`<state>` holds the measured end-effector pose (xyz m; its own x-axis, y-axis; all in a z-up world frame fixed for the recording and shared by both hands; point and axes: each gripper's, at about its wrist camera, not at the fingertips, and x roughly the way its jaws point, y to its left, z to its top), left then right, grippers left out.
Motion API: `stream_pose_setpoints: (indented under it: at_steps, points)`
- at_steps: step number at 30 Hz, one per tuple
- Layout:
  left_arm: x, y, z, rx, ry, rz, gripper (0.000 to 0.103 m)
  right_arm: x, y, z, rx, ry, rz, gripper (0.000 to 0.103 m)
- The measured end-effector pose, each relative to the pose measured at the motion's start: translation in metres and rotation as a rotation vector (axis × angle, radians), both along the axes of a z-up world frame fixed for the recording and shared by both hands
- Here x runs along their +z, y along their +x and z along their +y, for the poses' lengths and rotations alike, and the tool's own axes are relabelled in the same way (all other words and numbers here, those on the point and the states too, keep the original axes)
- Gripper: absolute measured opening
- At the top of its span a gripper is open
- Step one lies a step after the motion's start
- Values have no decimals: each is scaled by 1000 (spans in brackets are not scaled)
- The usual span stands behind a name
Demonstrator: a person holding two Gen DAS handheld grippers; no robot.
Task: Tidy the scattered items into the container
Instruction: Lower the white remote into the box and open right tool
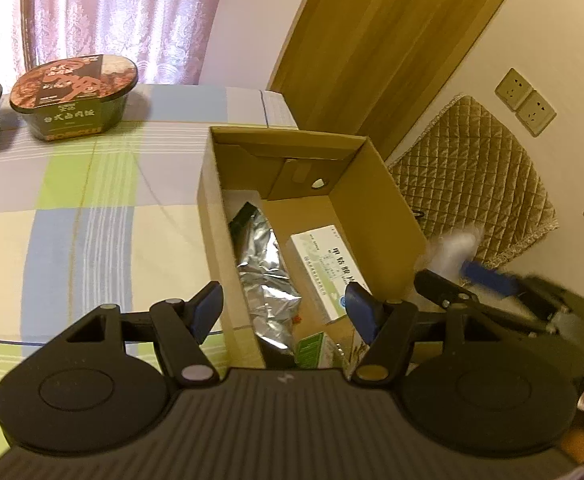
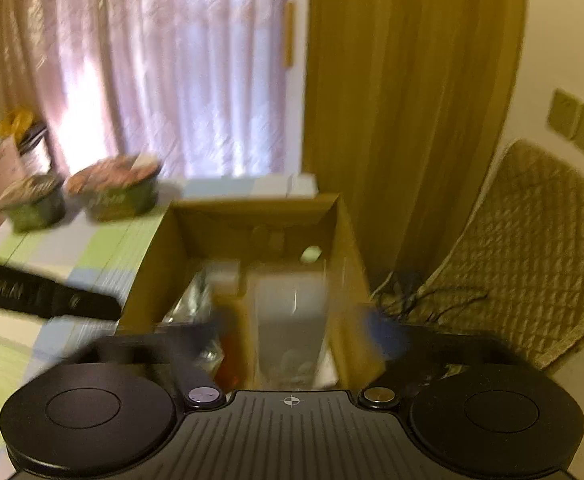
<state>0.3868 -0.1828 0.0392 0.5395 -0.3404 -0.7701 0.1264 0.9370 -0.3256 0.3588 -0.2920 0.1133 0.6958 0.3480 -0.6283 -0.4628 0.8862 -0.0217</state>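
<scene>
An open cardboard box [image 1: 376,200] stands on the checked tablecloth [image 1: 71,220], at its right edge. Inside lie a silver foil pouch [image 1: 263,272], a white-green medicine box [image 1: 324,268] and a small green carton [image 1: 312,350]. My left gripper [image 1: 285,314] hangs open over the box's near left corner with nothing in it. My right gripper [image 2: 302,326] is blurred, with its fingers wide apart over the box [image 2: 344,240]. A whitish translucent item [image 2: 292,320] sits between them, touching neither. Two instant-meal bowls [image 1: 75,92] stand far left on the table.
A quilted chair back [image 1: 472,184] is close to the right of the box, with wall sockets [image 1: 526,100] above it. A wooden door [image 1: 372,48] and curtains [image 1: 111,12] stand behind. Bags and packets [image 2: 7,152] sit at the table's far left end.
</scene>
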Motion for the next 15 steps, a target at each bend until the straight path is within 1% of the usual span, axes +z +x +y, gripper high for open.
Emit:
stream_pose_setpoints:
  at_steps: [1, 9, 15]
  points:
    - [0, -1, 2, 2, 0, 0, 63, 3, -1, -1, 1, 14, -13, 100]
    - [-3, -13, 12, 10, -5, 13, 63, 10, -14, -12, -25, 19, -13, 100]
    - [0, -33, 21, 18, -14, 18, 63, 14, -42, -30, -58, 43, 3, 100]
